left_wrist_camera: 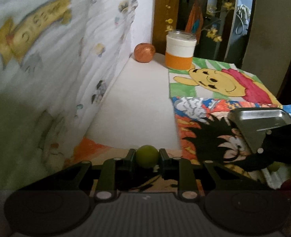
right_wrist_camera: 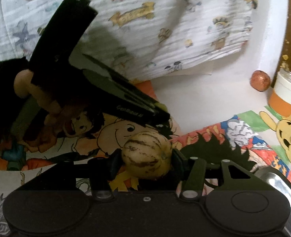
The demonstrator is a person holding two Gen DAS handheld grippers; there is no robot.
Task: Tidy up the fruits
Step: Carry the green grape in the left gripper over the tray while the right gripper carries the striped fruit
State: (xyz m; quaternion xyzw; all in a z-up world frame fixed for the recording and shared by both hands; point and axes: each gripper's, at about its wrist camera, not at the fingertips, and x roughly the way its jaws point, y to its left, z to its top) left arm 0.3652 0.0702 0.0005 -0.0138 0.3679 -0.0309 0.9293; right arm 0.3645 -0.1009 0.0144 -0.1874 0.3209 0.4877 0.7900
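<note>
Left gripper (left_wrist_camera: 147, 156): jaws drawn in tight on a small green round fruit (left_wrist_camera: 147, 156), probably a lime, one pad against each side.
Right gripper (right_wrist_camera: 146, 158): jaws about half apart and pressed on a pale striped fruit (right_wrist_camera: 147, 153) with dark purple streaks, likely a pepino melon; both pads touch its flanks.
Where the fruit is: both pieces sit low over the cartoon drawings (left_wrist_camera: 214, 83) spread across the white counter (left_wrist_camera: 137, 102); whether either still rests on the paper I cannot tell.
Metal tray (left_wrist_camera: 263, 122): at the right side of the counter, partly hidden by the right gripper; more fruit shows blurred just beyond it in the left wrist view.
Other things: an orange-brown ball (left_wrist_camera: 144, 52) and an orange-and-white jar (left_wrist_camera: 180, 49) stand at the far corner, well apart from both grippers; a printed cloth (left_wrist_camera: 66, 49) hangs along the left.
Risk, lime: it is round and smooth, held on a narrow line across its middle, so a roll of the wrist could squirt it out forward.
Risk, striped fruit: soft-skinned by the look of it; more squeeze could bruise it, less could let it slide.
Risk, crowding: the two grippers work close together, so carrying both to the tray at once could knock one against the other.
</note>
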